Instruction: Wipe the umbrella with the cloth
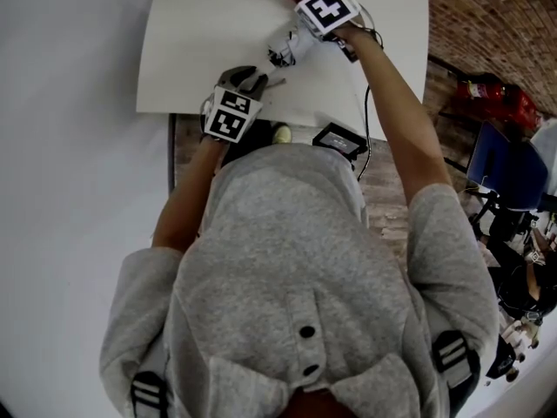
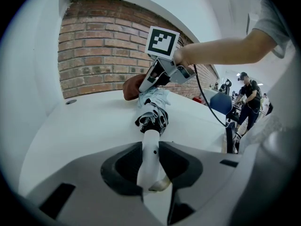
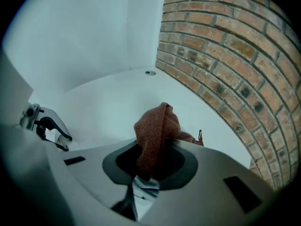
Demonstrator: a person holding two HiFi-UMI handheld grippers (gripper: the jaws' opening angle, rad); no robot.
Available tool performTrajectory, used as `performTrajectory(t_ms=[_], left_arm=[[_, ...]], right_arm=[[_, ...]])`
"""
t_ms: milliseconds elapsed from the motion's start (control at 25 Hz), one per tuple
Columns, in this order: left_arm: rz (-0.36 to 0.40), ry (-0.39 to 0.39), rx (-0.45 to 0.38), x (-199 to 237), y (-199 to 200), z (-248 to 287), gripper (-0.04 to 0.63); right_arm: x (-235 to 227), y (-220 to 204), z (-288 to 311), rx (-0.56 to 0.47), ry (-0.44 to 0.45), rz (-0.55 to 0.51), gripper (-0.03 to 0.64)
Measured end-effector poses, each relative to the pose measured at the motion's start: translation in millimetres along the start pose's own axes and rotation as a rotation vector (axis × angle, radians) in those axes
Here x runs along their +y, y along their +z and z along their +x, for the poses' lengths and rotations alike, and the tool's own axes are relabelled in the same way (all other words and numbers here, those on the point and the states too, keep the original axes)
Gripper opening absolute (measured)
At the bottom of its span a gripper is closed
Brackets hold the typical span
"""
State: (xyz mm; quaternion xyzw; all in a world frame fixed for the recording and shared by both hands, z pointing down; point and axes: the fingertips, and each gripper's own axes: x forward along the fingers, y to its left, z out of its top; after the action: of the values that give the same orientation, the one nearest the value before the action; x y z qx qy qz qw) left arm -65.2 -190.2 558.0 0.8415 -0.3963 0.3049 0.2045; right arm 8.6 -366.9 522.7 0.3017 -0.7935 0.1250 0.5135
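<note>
**Folded umbrella held between two grippers at a white table**

A white table (image 1: 191,50) stands against a brick wall (image 2: 99,51), with a plain white wall to the left of it. A person in a grey hooded top (image 1: 296,259) leans over the near edge, a gripper in each hand.

On the left, the left gripper (image 1: 252,81) is closed on the white handle (image 2: 150,152) of the umbrella (image 1: 287,49). Its own view shows the handle clamped upright between the two dark jaw pads. The umbrella is folded and runs away from those jaws over the table towards the right gripper. Its bunched canopy (image 2: 153,117), pale with dark patterning, lies just past the handle. Whether the canopy touches the table cannot be told.

Further right, the right gripper (image 1: 300,11) reaches in from above the far end of the umbrella. It is clamped on the cloth (image 3: 153,131), a rust-brown piece that rises folded from between its jaws. A patch of the patterned canopy shows just beneath the cloth. From the left gripper view, the cloth sits against the top of the canopy near the brick wall.
</note>
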Motion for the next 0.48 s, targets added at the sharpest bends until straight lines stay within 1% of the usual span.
performTrajectory(t_ms=[80, 160, 320, 480], left_arm=[[0.0, 0.001, 0.001, -0.2, -1.0, 0.7, 0.115], [0.001, 0.001, 0.004, 0.0, -2.1, 1.0, 0.115], [0.001, 0.003, 0.005, 0.3, -1.5, 2.5, 0.115], [-0.001, 0.004, 0.007, -0.1, -1.8, 2.8, 0.115]], right_arm=[[4.2, -10.4, 1.2, 0.055, -0.017, -0.012, 0.083], [11.4, -11.1, 4.6, 0.068, -0.011, -0.032, 0.083], [25.7, -8.1, 10.3, 0.08, 0.032, -0.068, 0.083], [39.7, -10.7, 13.8, 0.116, 0.076, -0.088, 0.083]])
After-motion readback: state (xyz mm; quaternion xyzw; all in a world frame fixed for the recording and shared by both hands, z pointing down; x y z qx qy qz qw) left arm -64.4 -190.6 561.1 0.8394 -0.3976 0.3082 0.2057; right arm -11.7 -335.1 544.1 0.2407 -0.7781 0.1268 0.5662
